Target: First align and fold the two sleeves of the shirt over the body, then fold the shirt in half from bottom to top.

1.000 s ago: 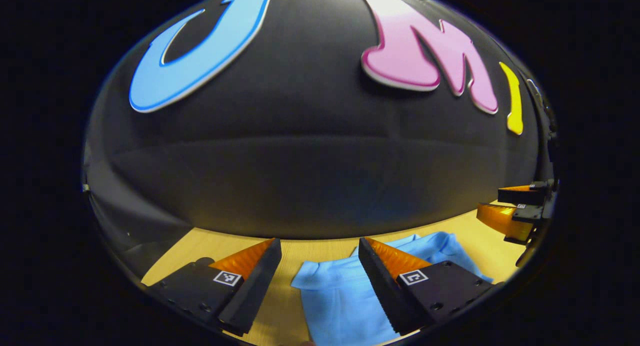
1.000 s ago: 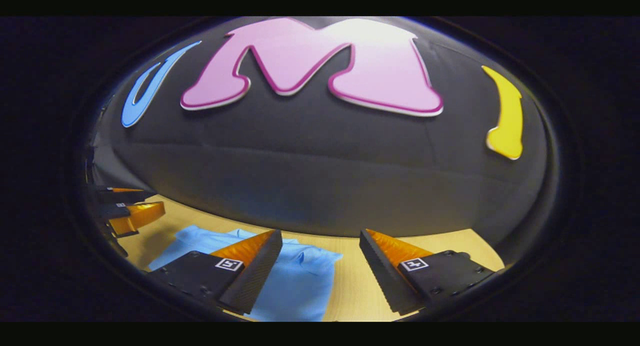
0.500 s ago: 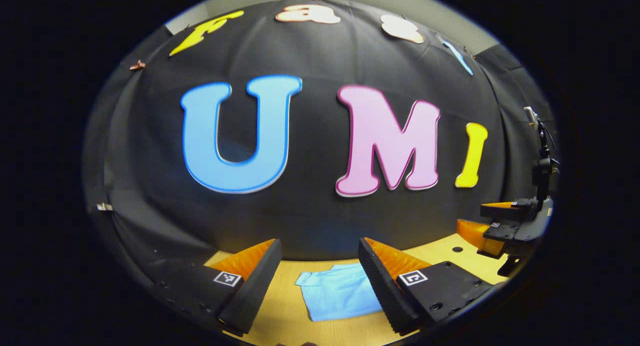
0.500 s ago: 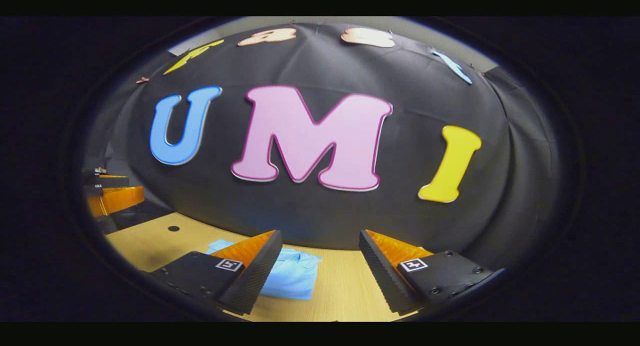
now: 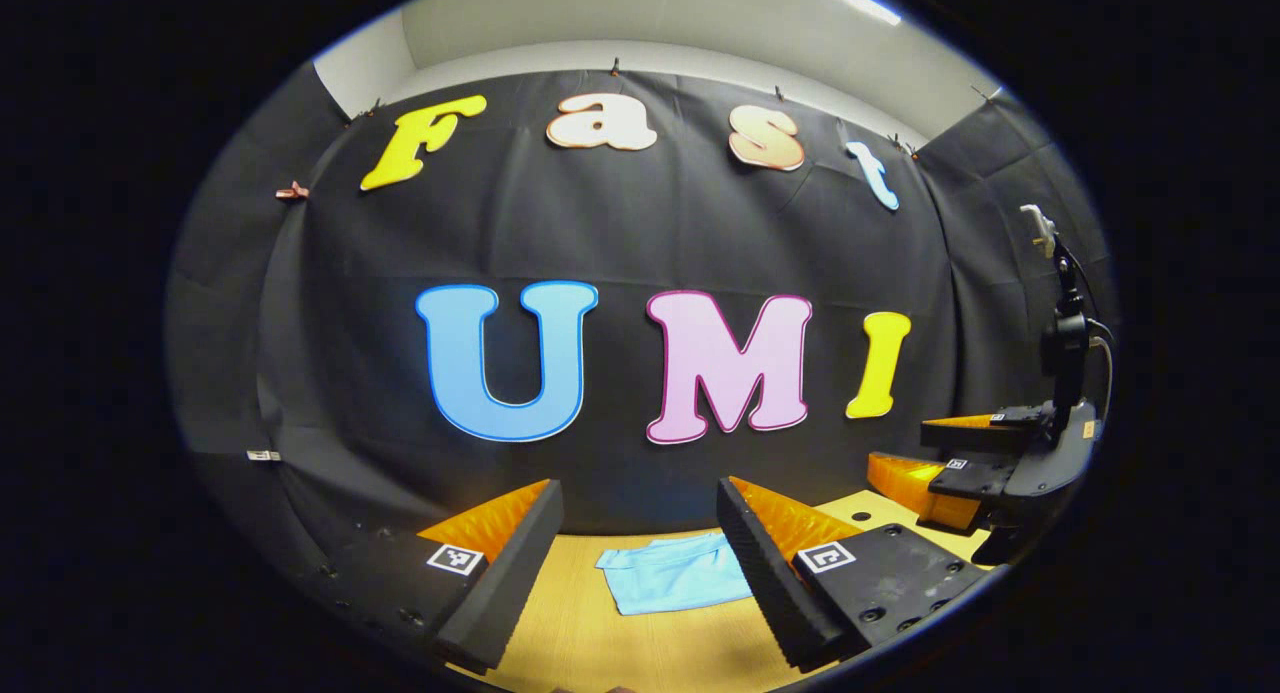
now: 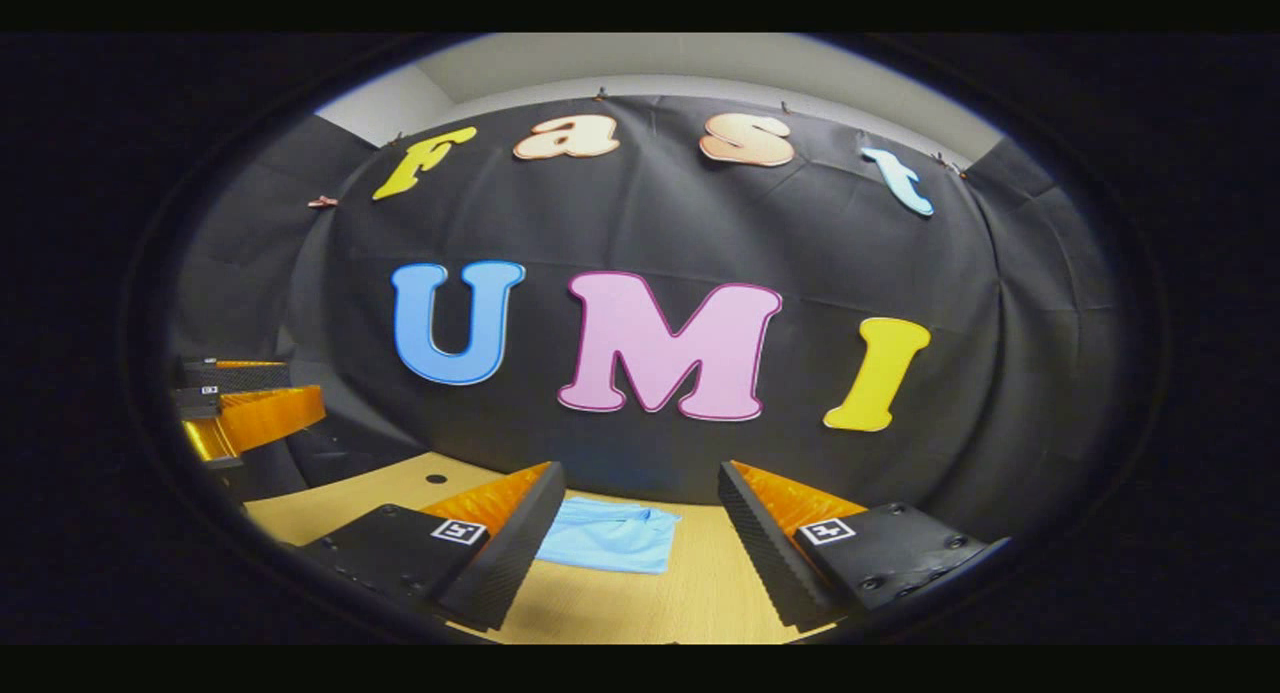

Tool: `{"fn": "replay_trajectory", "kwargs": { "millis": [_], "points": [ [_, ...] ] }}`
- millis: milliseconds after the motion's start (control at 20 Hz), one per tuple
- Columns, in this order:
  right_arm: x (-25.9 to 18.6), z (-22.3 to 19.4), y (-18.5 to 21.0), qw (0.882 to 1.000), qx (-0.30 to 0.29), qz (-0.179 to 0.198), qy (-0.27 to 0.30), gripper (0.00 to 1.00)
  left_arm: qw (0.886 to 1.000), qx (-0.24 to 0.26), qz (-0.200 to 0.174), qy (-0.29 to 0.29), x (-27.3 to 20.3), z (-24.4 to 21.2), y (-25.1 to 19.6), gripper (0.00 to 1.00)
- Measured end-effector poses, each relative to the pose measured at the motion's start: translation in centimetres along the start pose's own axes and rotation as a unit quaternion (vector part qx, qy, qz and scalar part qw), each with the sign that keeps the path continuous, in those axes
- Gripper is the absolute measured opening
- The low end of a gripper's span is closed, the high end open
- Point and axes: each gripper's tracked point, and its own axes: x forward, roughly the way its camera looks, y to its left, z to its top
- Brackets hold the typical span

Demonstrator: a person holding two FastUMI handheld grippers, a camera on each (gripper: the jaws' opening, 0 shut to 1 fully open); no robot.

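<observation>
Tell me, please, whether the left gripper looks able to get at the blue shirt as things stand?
Probably yes. The left gripper is open and the folded shirt lies straight ahead on the bare table, with nothing between them; it would just need to move down and forward.

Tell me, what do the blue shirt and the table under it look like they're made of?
Shirt: seemingly soft matte woven cloth; it lies flat in a folded slab with a crisp edge. Table: likely light wood or laminate; faint grain lines, smooth, slightly glossy.
</observation>
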Motion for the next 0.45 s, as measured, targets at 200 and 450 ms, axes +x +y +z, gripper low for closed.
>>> {"fn": "replay_trajectory", "kwargs": {
  "millis": [200,450],
  "points": [
    [-5.2,1.1,0.8,1.0,0.002,0.001,-0.007,0.97,1.0,-0.027,0.002,0.004,-5.4,0.2,-0.8,0.98],
    [-9.6,1.4,0.1,1.0,0.004,-0.002,-0.008,0.97,0.999,-0.024,0.004,0.023,-10.6,-0.9,-0.6,0.98]
  ]
}}
